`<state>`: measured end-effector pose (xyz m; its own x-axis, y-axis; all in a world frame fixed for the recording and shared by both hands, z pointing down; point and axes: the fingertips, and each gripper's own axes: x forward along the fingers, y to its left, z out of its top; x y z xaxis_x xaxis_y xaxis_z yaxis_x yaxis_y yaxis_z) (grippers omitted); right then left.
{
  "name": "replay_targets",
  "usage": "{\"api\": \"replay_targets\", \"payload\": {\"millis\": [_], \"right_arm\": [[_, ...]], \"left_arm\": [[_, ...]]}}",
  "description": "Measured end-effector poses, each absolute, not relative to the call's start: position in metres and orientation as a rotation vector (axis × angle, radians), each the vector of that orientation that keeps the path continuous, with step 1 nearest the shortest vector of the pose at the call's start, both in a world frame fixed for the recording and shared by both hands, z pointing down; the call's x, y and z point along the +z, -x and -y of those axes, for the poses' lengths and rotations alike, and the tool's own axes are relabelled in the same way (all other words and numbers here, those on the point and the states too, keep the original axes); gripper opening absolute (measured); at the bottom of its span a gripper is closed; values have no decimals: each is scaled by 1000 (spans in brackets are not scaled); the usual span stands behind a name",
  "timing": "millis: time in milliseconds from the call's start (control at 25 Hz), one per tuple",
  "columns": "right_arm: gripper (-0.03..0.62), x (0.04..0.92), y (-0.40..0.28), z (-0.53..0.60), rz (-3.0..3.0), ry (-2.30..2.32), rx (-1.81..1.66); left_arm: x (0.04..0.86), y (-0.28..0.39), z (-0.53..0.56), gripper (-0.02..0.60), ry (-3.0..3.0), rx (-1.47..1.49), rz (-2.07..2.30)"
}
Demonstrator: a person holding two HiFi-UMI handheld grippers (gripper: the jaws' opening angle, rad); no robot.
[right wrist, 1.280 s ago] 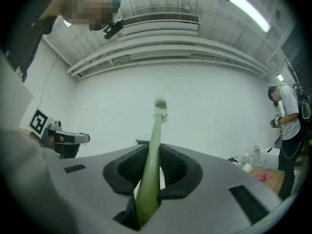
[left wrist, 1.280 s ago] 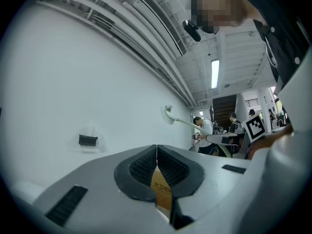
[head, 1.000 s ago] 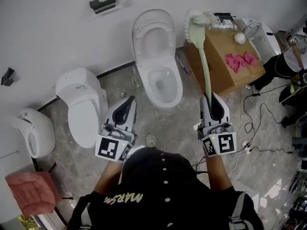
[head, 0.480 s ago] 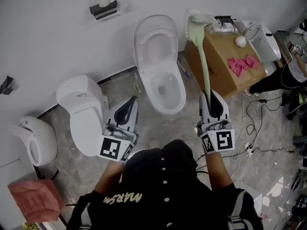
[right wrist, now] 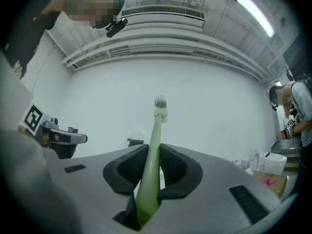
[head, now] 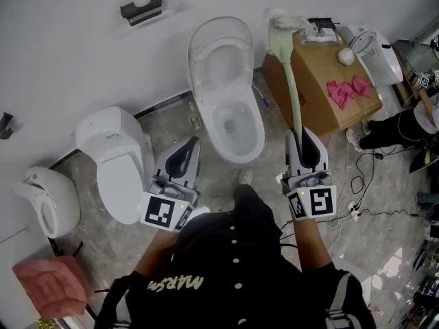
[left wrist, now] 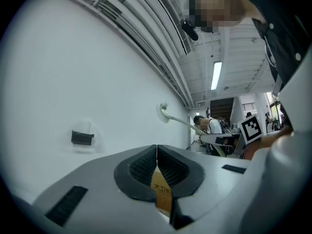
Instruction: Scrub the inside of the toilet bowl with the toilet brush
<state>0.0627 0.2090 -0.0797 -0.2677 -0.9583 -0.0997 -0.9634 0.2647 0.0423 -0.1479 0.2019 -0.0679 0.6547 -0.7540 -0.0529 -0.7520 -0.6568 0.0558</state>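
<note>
Toilet (head: 211,115) is open, lid up. The brush (head: 291,81) is well clear of it, head up by the box (head: 312,74). Right gripper (head: 306,142) pinches the handle low, so swing the head left and down into the bowl with a firm grip and scrub under the rim. Left gripper (head: 188,146) is pressed together, empty. Nothing visible in the bowl; box top carries a cloth (head: 344,91) and a ball (head: 346,56).

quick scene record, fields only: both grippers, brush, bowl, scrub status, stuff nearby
left gripper: shut, empty
right gripper: shut on toilet brush handle
toilet bowl: lid up, brush not inside
brush head: raised, to the right of the toilet bowl
scrubbing: not yet begun
nearby: cardboard box with pink cloth on top
</note>
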Motion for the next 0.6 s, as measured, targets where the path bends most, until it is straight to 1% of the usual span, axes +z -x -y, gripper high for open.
{"api": "replay_targets", "payload": {"millis": [600], "right_arm": [[86, -69, -116, -109, -2494, 1811, 91]], "left_arm": [[-62, 90, -108, 26, -2804, -64, 1321]]}}
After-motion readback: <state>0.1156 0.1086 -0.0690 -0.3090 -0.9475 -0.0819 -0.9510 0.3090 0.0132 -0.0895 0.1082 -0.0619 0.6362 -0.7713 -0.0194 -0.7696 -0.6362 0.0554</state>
